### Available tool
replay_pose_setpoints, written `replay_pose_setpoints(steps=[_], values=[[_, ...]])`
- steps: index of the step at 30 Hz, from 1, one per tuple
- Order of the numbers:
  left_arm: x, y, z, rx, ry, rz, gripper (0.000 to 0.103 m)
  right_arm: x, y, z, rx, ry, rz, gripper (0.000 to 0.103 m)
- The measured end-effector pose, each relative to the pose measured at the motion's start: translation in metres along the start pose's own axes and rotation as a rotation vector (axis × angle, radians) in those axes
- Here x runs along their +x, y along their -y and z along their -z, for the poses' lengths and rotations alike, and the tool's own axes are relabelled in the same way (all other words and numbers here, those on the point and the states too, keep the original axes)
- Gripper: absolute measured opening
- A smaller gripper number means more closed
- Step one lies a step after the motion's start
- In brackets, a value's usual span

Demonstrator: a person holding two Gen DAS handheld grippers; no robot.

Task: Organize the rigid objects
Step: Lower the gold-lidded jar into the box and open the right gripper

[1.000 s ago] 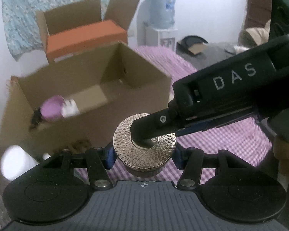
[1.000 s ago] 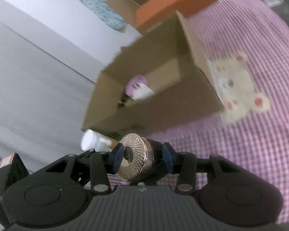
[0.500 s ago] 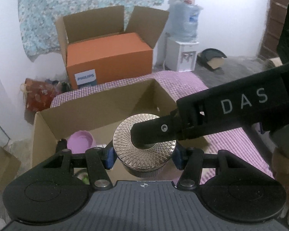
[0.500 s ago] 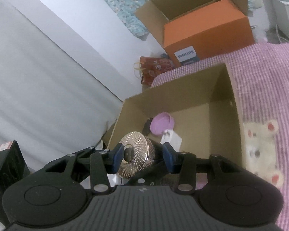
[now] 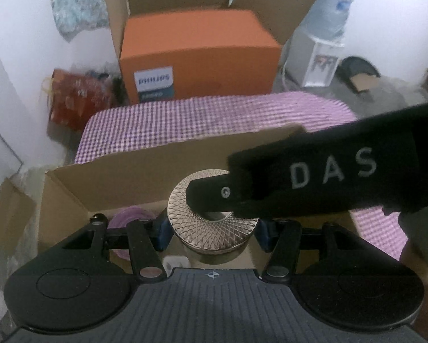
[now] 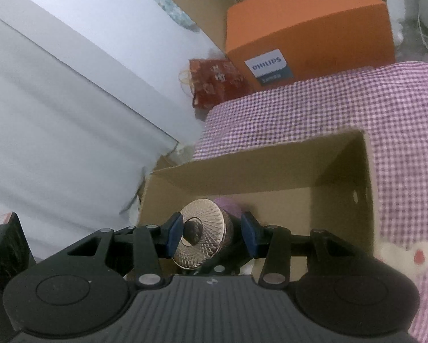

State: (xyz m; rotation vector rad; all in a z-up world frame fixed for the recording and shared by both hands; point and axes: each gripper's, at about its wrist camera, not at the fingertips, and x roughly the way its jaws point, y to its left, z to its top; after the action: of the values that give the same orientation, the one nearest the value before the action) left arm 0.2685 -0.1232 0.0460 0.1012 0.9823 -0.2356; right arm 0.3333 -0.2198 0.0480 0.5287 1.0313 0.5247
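A round metal tin (image 5: 211,223) with a patterned golden lid is held over the open cardboard box (image 5: 128,171). My left gripper (image 5: 211,233) is shut on the tin's sides. My right gripper (image 6: 211,234) reaches across from the right, one finger (image 5: 214,194) lying on the lid; in the right wrist view the tin (image 6: 202,237) sits between its pads, and whether both pads touch it I cannot tell. A purple lidded item (image 5: 131,217) and a white item (image 5: 175,261) lie inside the box (image 6: 271,171).
The box stands on a purple checked cloth (image 5: 214,117). Behind it are an orange Philips box (image 5: 199,57), a red bag (image 5: 76,97) and a water dispenser (image 5: 319,54). A white wall (image 6: 56,100) is on the left. A teddy-print item (image 6: 408,257) lies right of the box.
Both grippers have moved forward with the tin, from in front of the cardboard box to above its opening. The grip on the tin looks unchanged.
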Motion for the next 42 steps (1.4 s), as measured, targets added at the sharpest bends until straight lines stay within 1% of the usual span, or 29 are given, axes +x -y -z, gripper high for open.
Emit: replay_pose_setpoints(steps=[3,5,10,16,20,22,24,25,28,32,33,36,38,40,42], values=[[0.019,-0.007,-0.007,-0.036,-0.048,-0.004,0.056,0.021,0.01,-0.015,0.019,-0.045,0.017,0.048],[0.029,-0.007,-0.009,-0.037,-0.065,-0.022,0.056,0.033,0.015,-0.023,0.03,-0.062,0.027,0.048],[0.046,-0.008,-0.011,-0.058,-0.105,-0.023,0.056,0.048,0.017,-0.028,0.007,-0.08,0.071,0.048],[0.056,-0.008,-0.006,-0.081,-0.153,-0.011,0.056,0.066,0.03,-0.029,0.03,-0.111,0.093,0.049],[0.061,-0.006,-0.006,-0.091,-0.168,-0.019,0.058,0.072,0.039,-0.025,0.055,-0.117,0.099,0.049],[0.058,-0.005,-0.006,-0.079,-0.148,-0.032,0.059,0.073,0.044,-0.023,0.068,-0.112,0.091,0.049],[0.054,-0.006,-0.009,-0.074,-0.135,-0.019,0.059,0.069,0.046,-0.022,0.077,-0.099,0.077,0.049],[0.05,-0.007,-0.009,-0.079,-0.13,-0.011,0.062,0.066,0.045,-0.022,0.079,-0.091,0.071,0.049],[0.039,-0.007,-0.01,-0.077,-0.101,-0.014,0.065,0.05,0.041,-0.02,0.076,-0.051,0.054,0.049],[0.015,-0.003,-0.008,-0.061,-0.051,-0.001,0.071,0.015,0.032,-0.008,0.077,0.018,-0.001,0.049],[0.007,-0.002,-0.005,-0.053,-0.035,0.006,0.074,0.004,0.03,-0.002,0.075,0.038,-0.016,0.049],[-0.02,0.002,0.004,-0.033,0.012,0.025,0.075,-0.032,0.024,0.022,0.069,0.106,-0.058,0.049],[-0.035,0.005,0.012,-0.038,0.035,0.053,0.075,-0.058,0.021,0.042,0.072,0.153,-0.083,0.049],[-0.05,0.007,0.022,-0.04,0.06,0.089,0.077,-0.082,0.019,0.064,0.073,0.2,-0.091,0.051],[-0.066,0.011,0.037,-0.029,0.088,0.103,0.08,-0.101,0.017,0.084,0.073,0.244,-0.089,0.057]])
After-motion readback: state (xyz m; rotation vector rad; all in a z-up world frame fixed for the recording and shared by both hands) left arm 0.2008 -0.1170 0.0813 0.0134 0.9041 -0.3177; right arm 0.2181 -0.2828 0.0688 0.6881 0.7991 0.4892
